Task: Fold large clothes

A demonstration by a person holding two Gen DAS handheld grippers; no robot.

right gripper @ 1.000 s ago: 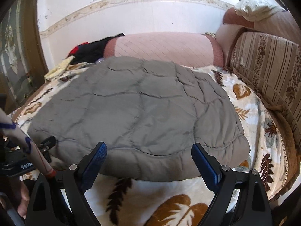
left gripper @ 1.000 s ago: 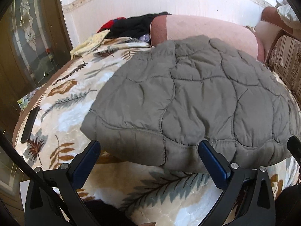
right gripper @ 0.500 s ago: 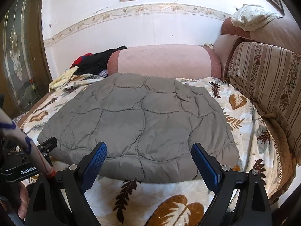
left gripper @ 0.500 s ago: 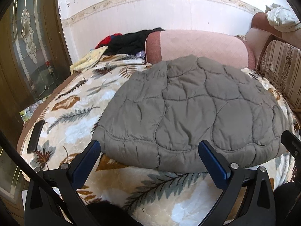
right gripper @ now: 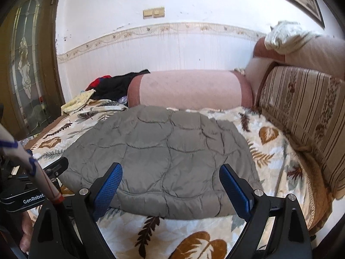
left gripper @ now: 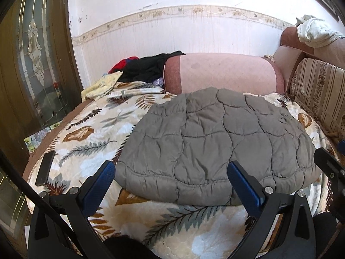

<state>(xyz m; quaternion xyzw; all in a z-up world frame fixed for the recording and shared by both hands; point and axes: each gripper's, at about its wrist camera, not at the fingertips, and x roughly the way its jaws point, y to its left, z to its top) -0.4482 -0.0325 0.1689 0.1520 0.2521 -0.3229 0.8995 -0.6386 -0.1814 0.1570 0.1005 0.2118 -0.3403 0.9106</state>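
Your left tool (left gripper: 171, 180) and right tool (right gripper: 170, 180) both gape wide, gripping nothing. The folded grey quilted jacket (left gripper: 215, 144) lies on the leaf-patterned blanket (left gripper: 90, 133), just beyond both.

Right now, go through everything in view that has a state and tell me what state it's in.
Left gripper: open, holding nothing.
Right gripper: open, holding nothing.
Grey quilted jacket: folded, lying flat on the leaf-print blanket.
Pile of dark and red clothes: crumpled, unfolded, by the pink bolster.
White garment: bunched on the sofa back.
Black phone: lying flat near the blanket's edge.
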